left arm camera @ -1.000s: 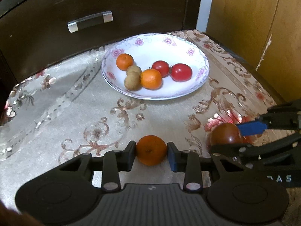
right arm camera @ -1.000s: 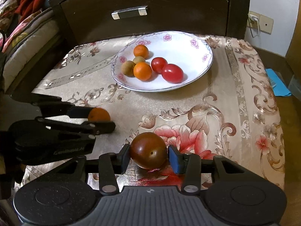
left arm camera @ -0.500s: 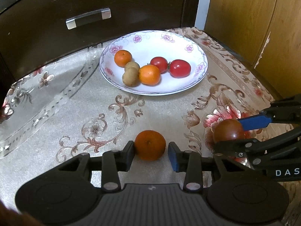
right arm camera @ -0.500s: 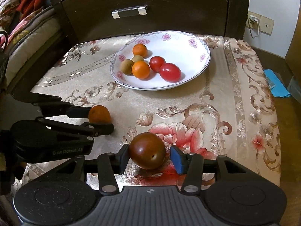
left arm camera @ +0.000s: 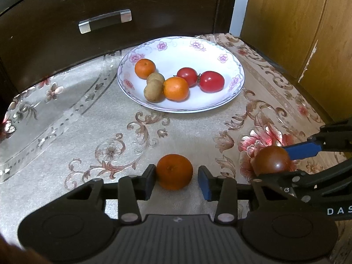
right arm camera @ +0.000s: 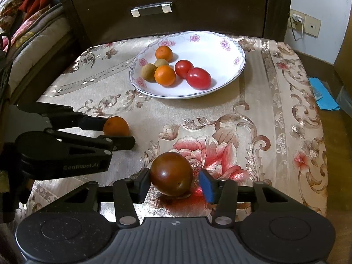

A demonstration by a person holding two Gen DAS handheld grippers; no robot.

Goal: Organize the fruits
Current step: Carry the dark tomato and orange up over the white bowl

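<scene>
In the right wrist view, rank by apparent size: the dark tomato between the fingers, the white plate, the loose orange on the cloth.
1. white plate
2. dark tomato
3. loose orange

The tomato is nearest the camera, so its lead over the orange may be exaggerated.

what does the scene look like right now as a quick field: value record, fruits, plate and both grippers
surface: floral gold embroidered cloth
plate: white round plate with pink flower rim, at the far side of the cloth
on plate: two small oranges, two brown round fruits, two red tomatoes
loose fruit 1: small orange mandarin on the cloth
loose fruit 2: dark brownish-red round tomato on the cloth
left gripper: open, jaws either side of the mandarin
right gripper: open, jaws either side of the dark tomato
</scene>
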